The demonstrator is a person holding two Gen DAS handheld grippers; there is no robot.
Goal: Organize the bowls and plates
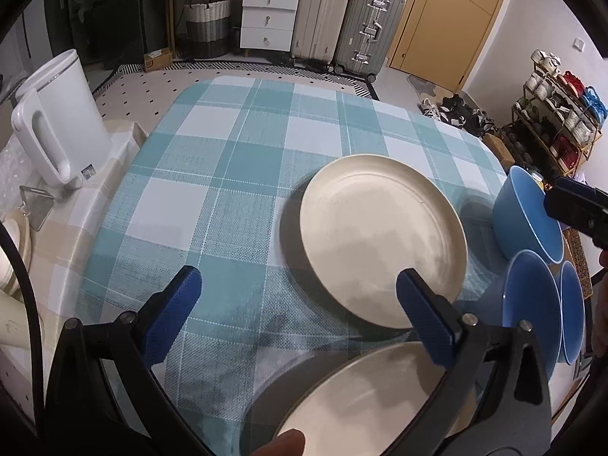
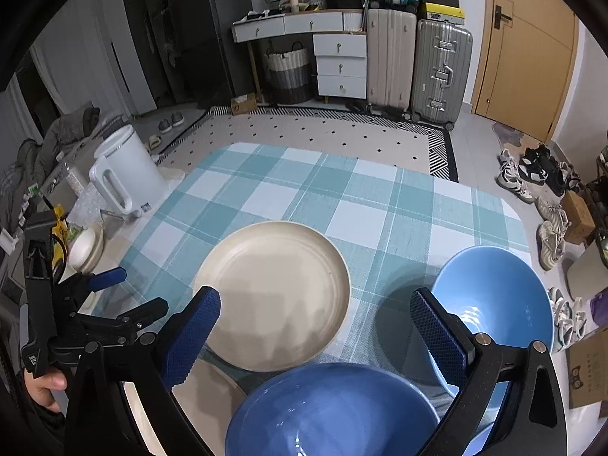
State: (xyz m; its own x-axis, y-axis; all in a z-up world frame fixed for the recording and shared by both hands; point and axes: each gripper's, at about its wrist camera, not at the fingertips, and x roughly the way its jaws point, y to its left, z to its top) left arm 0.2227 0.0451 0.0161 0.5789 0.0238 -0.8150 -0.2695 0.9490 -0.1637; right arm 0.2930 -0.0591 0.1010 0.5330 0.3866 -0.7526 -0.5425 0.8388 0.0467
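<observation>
Two cream plates lie on the checked tablecloth [image 1: 228,159]: a far plate [image 1: 383,243] [image 2: 277,296] and a near plate [image 1: 364,399] [image 2: 205,391]. Blue bowls stand at the right: a far bowl [image 1: 526,216] [image 2: 494,304] and a near bowl [image 1: 532,304] [image 2: 330,414], with a third one [image 1: 572,311] behind it. My left gripper [image 1: 300,304] is open and empty above the near plate. My right gripper [image 2: 315,334] is open and empty above the near bowl. The left gripper [image 2: 110,296] shows at the left of the right wrist view.
A white kettle [image 1: 60,121] [image 2: 125,178] and a cream lid [image 2: 85,249] stand on the side counter at the left. Suitcases [image 1: 349,26], drawers and a basket are on the far floor. A shoe rack [image 1: 554,114] and loose shoes [image 2: 532,174] are at the right.
</observation>
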